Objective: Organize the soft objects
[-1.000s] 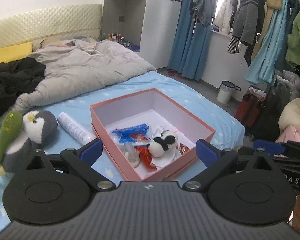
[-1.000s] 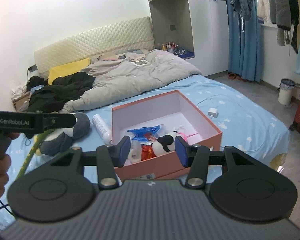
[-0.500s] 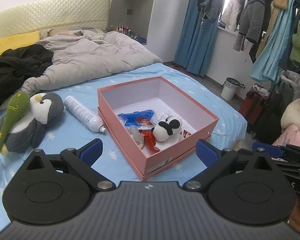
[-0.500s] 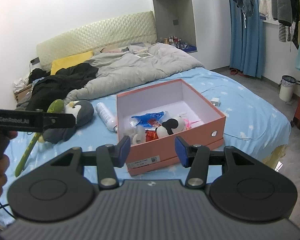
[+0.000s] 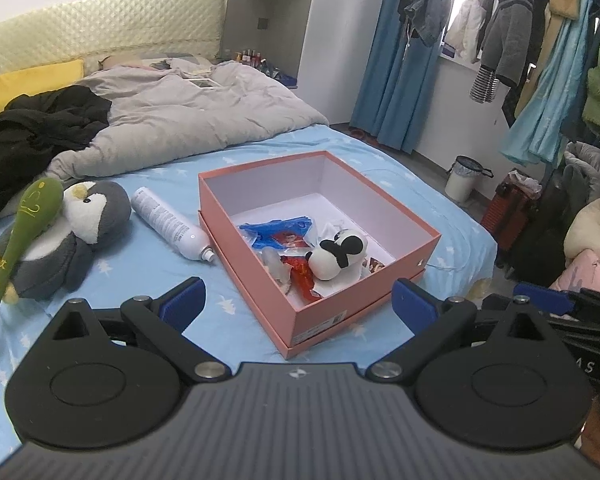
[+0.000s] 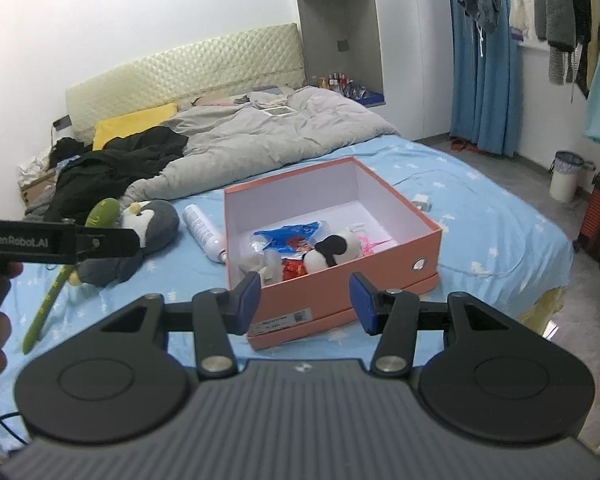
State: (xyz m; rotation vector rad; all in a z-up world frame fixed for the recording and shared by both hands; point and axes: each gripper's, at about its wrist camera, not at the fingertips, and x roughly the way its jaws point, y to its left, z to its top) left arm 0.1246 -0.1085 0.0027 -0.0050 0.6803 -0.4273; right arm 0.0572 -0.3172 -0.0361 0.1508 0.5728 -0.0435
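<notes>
Left hand-held gripper point(image 5: 296, 298) wide apart, right hand-held gripper point(image 6: 305, 298) half-spread, both empty, above pink box point(image 5: 260, 280)

"GenRobot.AI" on left gripper point(image 6: 56, 240) side; yellow characters on green plush stick point(image 5: 16, 236), unreadable

- The right tool point(image 6: 304, 298) is hanging over the near edge of the bed point(image 6: 480, 236), its blue-padded jaws standing apart with nothing between them.
- A pink box point(image 6: 388, 276) is sitting open on the blue sheet, holding a black-and-white plush point(image 6: 336, 250), a blue packet point(image 6: 288, 234) and a red wrapper point(image 6: 294, 268).
- A white spray can point(image 6: 202, 232) is lying just beside the box's left wall.
- A grey penguin plush point(image 6: 140, 236) is lying further left, with a green stick toy point(image 6: 56, 292) against it.
- The left tool point(image 6: 100, 240) is reaching in from the left edge; its jaws are not showing clearly.
</notes>
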